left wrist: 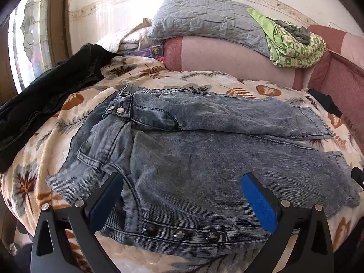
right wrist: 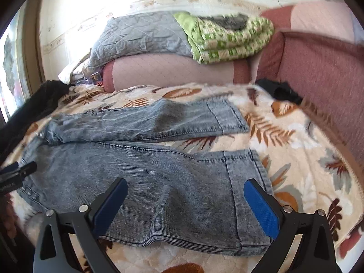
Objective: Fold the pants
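Grey-blue washed denim pants (left wrist: 204, 150) lie spread on a leaf-print blanket (left wrist: 45, 141), waist to the left, both legs running right. My left gripper (left wrist: 182, 182) hovers open over the near waistband with its dark buttons (left wrist: 180, 234). In the right wrist view the same pants (right wrist: 147, 177) show both cuffed leg ends (right wrist: 241, 166). My right gripper (right wrist: 185, 187) stands open above the near leg close to its cuff, nothing between its blue pads (right wrist: 261, 207). The left gripper's tip (right wrist: 18, 170) pokes in at the left edge there.
A dark garment (left wrist: 45, 97) is heaped at the blanket's left. Behind are a pink bolster (left wrist: 227, 59), a grey quilted pillow (left wrist: 204, 18) and a folded green patterned cloth (left wrist: 295, 45). A small black item (right wrist: 279, 91) lies by the red padded side (right wrist: 329, 79).
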Demonstrator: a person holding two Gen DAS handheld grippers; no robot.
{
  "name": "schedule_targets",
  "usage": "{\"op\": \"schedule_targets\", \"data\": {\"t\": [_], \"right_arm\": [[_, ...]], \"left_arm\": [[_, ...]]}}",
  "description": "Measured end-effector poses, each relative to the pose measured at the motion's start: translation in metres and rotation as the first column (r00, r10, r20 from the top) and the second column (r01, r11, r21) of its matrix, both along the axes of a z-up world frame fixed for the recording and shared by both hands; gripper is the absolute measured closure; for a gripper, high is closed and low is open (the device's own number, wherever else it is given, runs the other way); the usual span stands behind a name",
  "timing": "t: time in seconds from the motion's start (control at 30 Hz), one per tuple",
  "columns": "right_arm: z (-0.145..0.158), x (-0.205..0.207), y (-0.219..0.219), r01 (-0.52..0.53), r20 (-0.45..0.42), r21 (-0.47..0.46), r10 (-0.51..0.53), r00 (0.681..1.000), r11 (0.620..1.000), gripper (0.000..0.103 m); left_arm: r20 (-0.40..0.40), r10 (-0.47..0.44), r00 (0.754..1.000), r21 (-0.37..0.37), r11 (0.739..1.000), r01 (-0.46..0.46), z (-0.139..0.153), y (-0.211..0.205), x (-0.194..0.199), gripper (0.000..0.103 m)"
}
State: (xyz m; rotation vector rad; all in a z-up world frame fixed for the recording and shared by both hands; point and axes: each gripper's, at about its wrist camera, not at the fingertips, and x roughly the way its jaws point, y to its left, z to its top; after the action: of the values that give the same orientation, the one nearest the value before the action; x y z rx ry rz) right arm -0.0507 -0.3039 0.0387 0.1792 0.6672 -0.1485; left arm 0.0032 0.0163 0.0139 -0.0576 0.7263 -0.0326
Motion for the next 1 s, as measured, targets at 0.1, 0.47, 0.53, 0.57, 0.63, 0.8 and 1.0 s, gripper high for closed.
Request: {"op": "schedule_targets", "data": {"t": [0.1,0.47,0.53,0.57,0.63,0.8,1.0], "right_arm": [[0.011,-0.003,-0.057,0.028,-0.094,0.253,-0.005,0.996,0.967,0.000],[-0.033,-0.011,-0.134,0.186,-0.401,0.544,0.059,0.914,0.819,0.002],[-0.045,-0.007,-0.130,0.222,-0.438,0.532,0.042,0.898,0.817,0.012],[-0.051,-0.004,-0.130,0.245,-0.459,0.524,0.028,0.888,0.816,0.020],[-0.060,-0.002,-0.131,0.264,-0.478,0.509,0.013,0.878,0.819,0.025],[-0.050,0.002,-0.117,0.206,-0.485,0.390,0.010,0.874,0.898,0.080],[-0.029,0.008,-0.102,0.114,-0.460,0.220,0.000,0.888,0.969,0.080]], "left_arm": [[0.010,-0.002,1.000,-0.102,0.995,0.003,0.018,0.037,0.000,0.000],[-0.328,0.132,0.935,-0.126,0.975,-0.181,-0.018,0.142,0.027,0.000],[-0.410,0.125,0.904,-0.154,0.967,-0.203,-0.029,0.144,0.028,0.000],[-0.426,0.135,0.895,-0.152,0.964,-0.218,-0.033,0.145,0.029,0.000],[-0.431,0.121,0.894,-0.186,0.958,-0.220,-0.041,0.147,0.029,0.000],[-0.473,0.118,0.873,-0.190,0.954,-0.231,-0.044,0.147,0.036,0.004],[-0.509,0.120,0.853,-0.146,0.964,-0.222,-0.037,0.157,0.049,0.057]]}}
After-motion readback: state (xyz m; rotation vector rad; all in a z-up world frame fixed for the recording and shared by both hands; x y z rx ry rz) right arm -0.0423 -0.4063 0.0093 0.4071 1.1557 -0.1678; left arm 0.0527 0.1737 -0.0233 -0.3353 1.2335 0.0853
